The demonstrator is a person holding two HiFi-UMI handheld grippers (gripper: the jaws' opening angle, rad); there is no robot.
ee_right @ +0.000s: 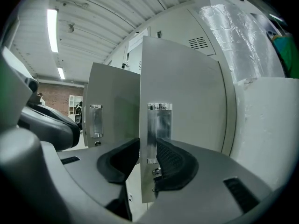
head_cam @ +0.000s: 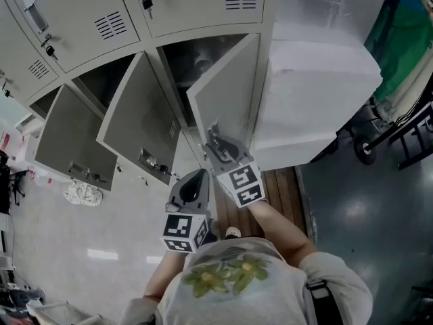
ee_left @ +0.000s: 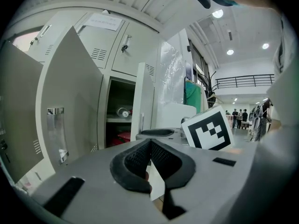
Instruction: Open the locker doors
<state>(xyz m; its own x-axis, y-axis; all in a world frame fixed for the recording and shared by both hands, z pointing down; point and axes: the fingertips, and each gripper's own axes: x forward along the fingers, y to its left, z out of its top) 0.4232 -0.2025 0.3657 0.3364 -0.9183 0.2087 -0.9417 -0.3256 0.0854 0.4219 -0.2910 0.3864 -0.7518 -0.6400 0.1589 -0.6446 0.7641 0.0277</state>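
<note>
The right claw (ee_right: 148, 149) pinches the edge of the door (ee_right: 187, 97), right by its shiny handle (ee_right: 159, 129). The door stands open, low on the lockers (head_cam: 196, 5). The left claw (ee_left: 149, 146) is closed and holds nothing.

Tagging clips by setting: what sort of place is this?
Probably a locker area in a workshop or industrial hall: a bank of grey metal lockers with vented doors, a polished grey floor, and a ribbed ceiling with tube lights.

A glossy pale floor (head_cam: 101, 249) lies left, a dark grey floor (head_cam: 365, 222) right, of a brown slatted wooden platform (head_cam: 284, 188). Fluorescent tube lights (ee_right: 52, 29) hang under a ribbed white ceiling (ee_right: 117, 8); a red brick wall (ee_right: 53, 97) stands far off.
</note>
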